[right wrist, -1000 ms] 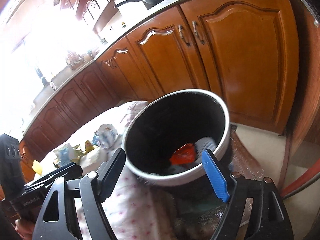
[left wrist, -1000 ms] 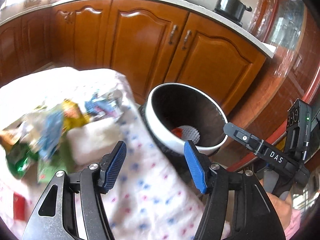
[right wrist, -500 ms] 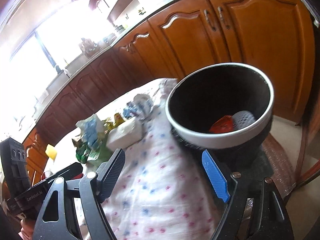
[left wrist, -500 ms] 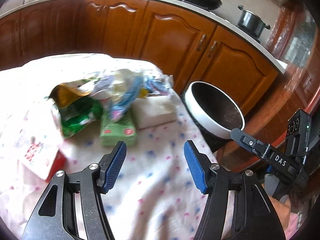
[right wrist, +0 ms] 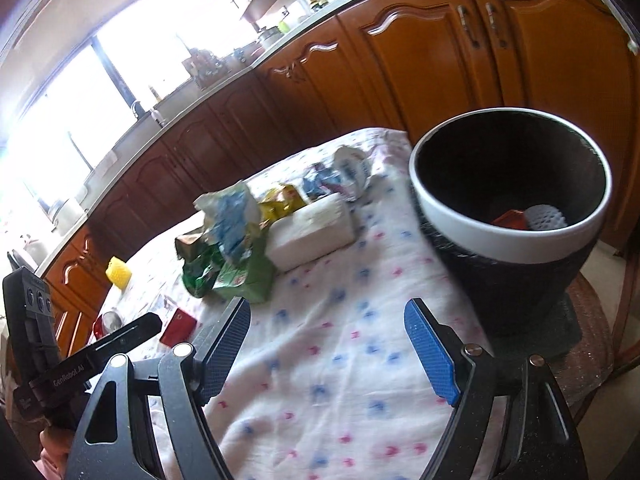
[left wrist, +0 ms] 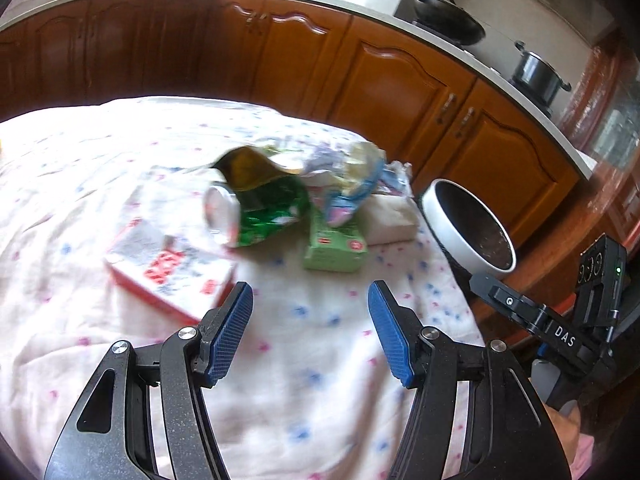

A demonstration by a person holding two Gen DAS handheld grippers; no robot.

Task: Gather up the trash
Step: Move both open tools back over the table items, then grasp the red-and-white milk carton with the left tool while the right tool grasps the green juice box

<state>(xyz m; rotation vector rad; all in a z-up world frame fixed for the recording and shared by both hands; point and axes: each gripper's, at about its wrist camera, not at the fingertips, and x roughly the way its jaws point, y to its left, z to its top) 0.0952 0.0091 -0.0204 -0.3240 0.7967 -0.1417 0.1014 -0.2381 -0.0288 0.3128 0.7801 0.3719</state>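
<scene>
Crumpled green wrapper (left wrist: 272, 216) among heaped trash — both tools (left wrist: 310, 334) (right wrist: 326, 346) gape apart, empty.

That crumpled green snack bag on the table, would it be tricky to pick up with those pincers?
Probably a little. The green bag looks like thin, shiny foil, so it may slip between the fingers. It is crumpled and gaping open, so it should squash flat and hang limp. It seems light; a push would likely slide it across the tablecloth, perhaps nudging the can beside it.
</scene>
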